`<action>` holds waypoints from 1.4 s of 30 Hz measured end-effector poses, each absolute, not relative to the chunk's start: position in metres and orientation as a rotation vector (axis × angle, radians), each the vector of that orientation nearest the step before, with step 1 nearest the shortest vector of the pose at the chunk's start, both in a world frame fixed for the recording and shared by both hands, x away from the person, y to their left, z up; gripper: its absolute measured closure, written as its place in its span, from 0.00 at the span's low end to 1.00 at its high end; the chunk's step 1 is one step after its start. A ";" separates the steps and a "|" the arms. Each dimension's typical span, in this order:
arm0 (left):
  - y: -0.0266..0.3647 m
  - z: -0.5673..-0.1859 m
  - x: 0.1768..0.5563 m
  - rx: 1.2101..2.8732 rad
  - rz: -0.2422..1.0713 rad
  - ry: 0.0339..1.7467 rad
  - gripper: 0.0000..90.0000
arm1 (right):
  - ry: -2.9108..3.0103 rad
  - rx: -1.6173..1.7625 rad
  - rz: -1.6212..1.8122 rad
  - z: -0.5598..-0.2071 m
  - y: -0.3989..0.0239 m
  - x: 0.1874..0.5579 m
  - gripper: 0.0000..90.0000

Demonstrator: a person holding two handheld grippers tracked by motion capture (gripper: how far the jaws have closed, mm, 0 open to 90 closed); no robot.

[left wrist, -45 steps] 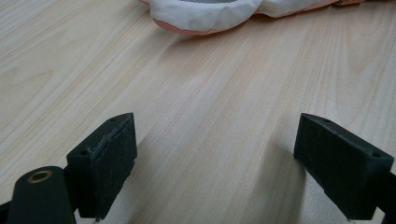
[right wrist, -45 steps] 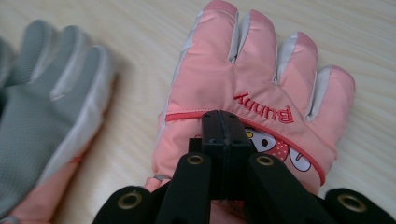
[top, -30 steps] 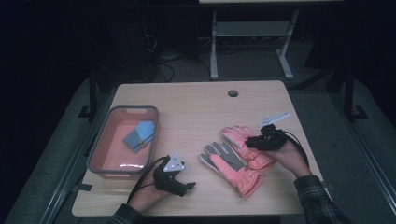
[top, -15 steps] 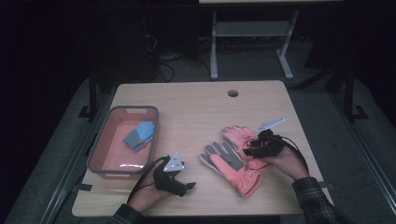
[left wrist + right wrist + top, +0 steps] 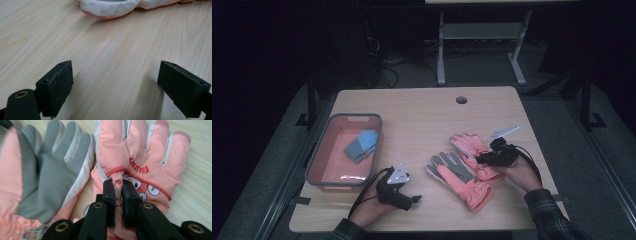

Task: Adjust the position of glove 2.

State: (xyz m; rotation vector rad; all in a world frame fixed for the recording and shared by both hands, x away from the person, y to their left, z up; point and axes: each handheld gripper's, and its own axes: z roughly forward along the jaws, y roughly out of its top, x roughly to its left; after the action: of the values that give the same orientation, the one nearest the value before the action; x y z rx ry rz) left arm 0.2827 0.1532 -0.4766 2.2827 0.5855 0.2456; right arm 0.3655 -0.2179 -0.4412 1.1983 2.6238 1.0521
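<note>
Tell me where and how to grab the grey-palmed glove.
Grip the grey-palmed glove at its puffy pink cuff, coming from above on the person's side. It lies flat, palm up, and its fingers are thin against the table. The cuff bunches thickest, probably giving the jaws most fabric to pinch, clear of the other glove.

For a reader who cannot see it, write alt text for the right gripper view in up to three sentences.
The right tool, its two black jaws closed, pinches a fold of fabric on the back of a padded pink winter glove with a cartoon print. That glove lies back up on a pale wooden table. Beside it lies a second pink glove showing its grey ribbed palm.
</note>
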 end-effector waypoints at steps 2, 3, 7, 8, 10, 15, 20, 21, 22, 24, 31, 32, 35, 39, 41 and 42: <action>0.153 -0.477 0.283 2.283 0.246 0.585 0.14 | 2.618 1.190 1.075 -0.437 -0.221 0.366 0.93; 0.153 -0.477 0.283 2.283 0.246 0.585 0.14 | 2.615 1.206 1.101 -0.434 -0.222 0.366 0.93; 0.153 -0.477 0.283 2.282 0.246 0.586 0.14 | 2.606 1.194 1.163 -0.425 -0.226 0.365 0.94; 0.153 -0.477 0.283 2.283 0.246 0.585 0.14 | 2.601 1.171 1.172 -0.422 -0.227 0.365 0.94; 0.153 -0.477 0.283 2.283 0.246 0.585 0.14 | 2.589 1.167 1.204 -0.414 -0.227 0.363 0.94; 0.153 -0.476 0.283 2.285 0.251 0.581 0.14 | 2.602 1.100 1.276 -0.400 -0.226 0.358 0.94; 0.153 -0.476 0.283 2.285 0.251 0.580 0.14 | 2.643 1.048 1.305 -0.392 -0.216 0.351 0.94; 0.153 -0.476 0.283 2.285 0.251 0.581 0.14 | 2.653 1.034 1.305 -0.391 -0.214 0.349 0.94; 0.153 -0.476 0.283 2.285 0.251 0.581 0.14 | 2.659 1.021 1.312 -0.390 -0.211 0.348 0.94; 0.153 -0.476 0.283 2.283 0.250 0.583 0.14 | 2.668 0.995 1.321 -0.387 -0.207 0.343 0.94; 0.153 -0.477 0.283 2.283 0.249 0.586 0.14 | 2.721 0.923 1.309 -0.383 -0.192 0.328 0.93; 0.153 -0.477 0.283 2.279 0.247 0.590 0.14 | 2.728 0.913 1.307 -0.383 -0.190 0.326 0.93; 0.153 -0.477 0.283 2.277 0.247 0.591 0.14 | 2.741 0.891 1.303 -0.381 -0.186 0.320 0.93; 0.153 -0.477 0.283 2.278 0.248 0.590 0.14 | 2.755 0.880 1.296 -0.378 -0.180 0.313 0.93; 0.153 -0.477 0.283 2.278 0.249 0.589 0.14 | 2.768 0.869 1.280 -0.381 -0.176 0.313 0.93; 0.153 -0.477 0.283 2.278 0.248 0.589 0.14 | 2.772 0.868 1.264 -0.383 -0.174 0.313 0.93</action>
State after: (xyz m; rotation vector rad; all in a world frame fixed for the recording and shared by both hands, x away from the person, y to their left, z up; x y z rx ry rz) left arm 0.2829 0.1529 -0.4767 2.2785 0.5891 0.2484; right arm 0.3127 -0.1741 -0.3833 0.8682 2.7718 1.2636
